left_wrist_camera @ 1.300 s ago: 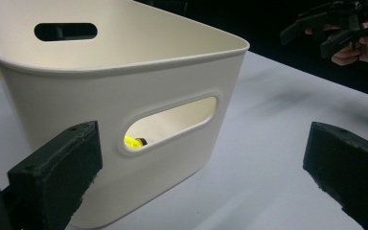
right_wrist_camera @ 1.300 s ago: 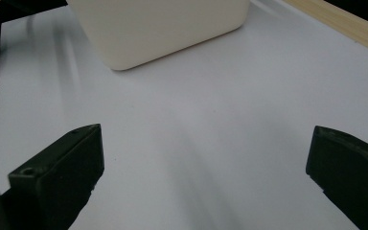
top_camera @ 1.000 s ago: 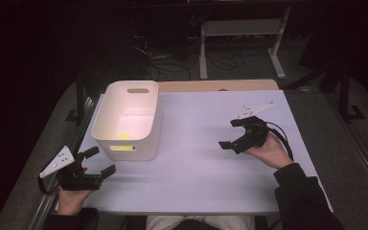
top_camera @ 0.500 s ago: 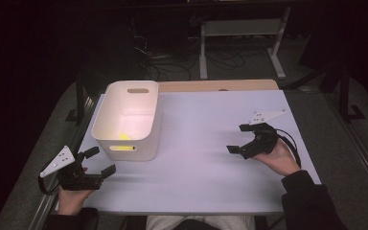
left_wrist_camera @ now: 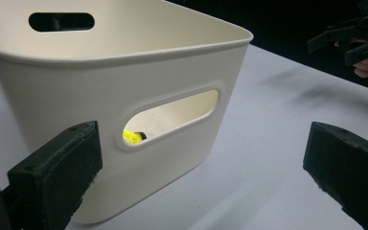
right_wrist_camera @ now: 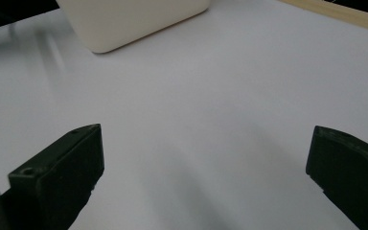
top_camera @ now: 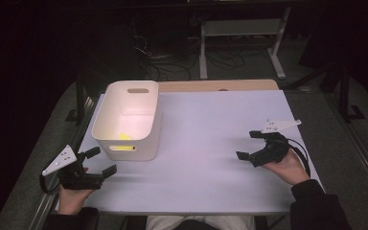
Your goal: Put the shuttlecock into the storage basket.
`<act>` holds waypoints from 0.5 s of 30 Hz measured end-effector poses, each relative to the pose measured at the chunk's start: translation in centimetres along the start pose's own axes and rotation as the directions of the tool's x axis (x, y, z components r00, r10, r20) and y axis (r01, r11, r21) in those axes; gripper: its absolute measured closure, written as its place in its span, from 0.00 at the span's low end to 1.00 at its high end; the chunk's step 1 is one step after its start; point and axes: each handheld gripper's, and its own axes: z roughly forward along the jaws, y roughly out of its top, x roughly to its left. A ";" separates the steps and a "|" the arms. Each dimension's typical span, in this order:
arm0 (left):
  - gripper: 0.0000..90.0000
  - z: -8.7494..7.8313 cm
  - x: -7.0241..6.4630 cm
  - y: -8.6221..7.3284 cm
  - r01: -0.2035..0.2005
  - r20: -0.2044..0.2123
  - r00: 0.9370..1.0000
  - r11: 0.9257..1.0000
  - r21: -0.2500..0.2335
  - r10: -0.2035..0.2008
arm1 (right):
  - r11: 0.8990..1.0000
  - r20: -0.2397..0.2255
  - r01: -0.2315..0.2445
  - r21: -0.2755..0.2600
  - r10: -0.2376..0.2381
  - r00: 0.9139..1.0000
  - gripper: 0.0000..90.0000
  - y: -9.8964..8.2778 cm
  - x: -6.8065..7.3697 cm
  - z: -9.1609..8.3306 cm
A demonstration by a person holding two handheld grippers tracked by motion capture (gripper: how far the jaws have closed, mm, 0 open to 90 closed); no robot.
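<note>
- My left tongs (top_camera: 98, 163) sit low near the table's (top_camera: 211, 143) near left corner, jaws spread wide and pinching nothing.
- Just ahead of the left tongs stands a white bin (top_camera: 127, 120), close to their tips but not touching.
- In the left gripper view the bin (left_wrist_camera: 115, 96) faces me between the two black jaws, its slot handle toward me.
- Through that slot I see a small yellow thing (left_wrist_camera: 133, 136) lying on the bin's floor; in the high view the yellow thing (top_camera: 123, 137) lies by the bin's wall nearest the left tongs.
- My right tongs (top_camera: 250, 146) rest well apart from the bin, over on the table's right side, jaws spread and pinching nothing.
- In the right gripper view, bare table (right_wrist_camera: 211, 96) lies between the jaws, and the bin's (right_wrist_camera: 134, 19) base stands far ahead and to their left.
- A hand (top_camera: 287, 167) holds the right tongs from behind; another hand (top_camera: 72, 196) holds the left.
</note>
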 end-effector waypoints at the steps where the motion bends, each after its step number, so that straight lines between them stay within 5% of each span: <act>1: 0.00 0.0 0.0 0.0 0.000 0.000 1.000 1.000 0.000 0.000 | 1.000 0.000 0.000 0.000 0.000 1.000 0.00 0.0 0.0 0.0; 15: 0.00 0.0 0.0 0.0 0.000 -0.005 1.000 1.000 -0.007 0.000 | 0.998 0.068 -0.036 -0.042 0.039 0.997 0.00 -2.7 0.0 -1.8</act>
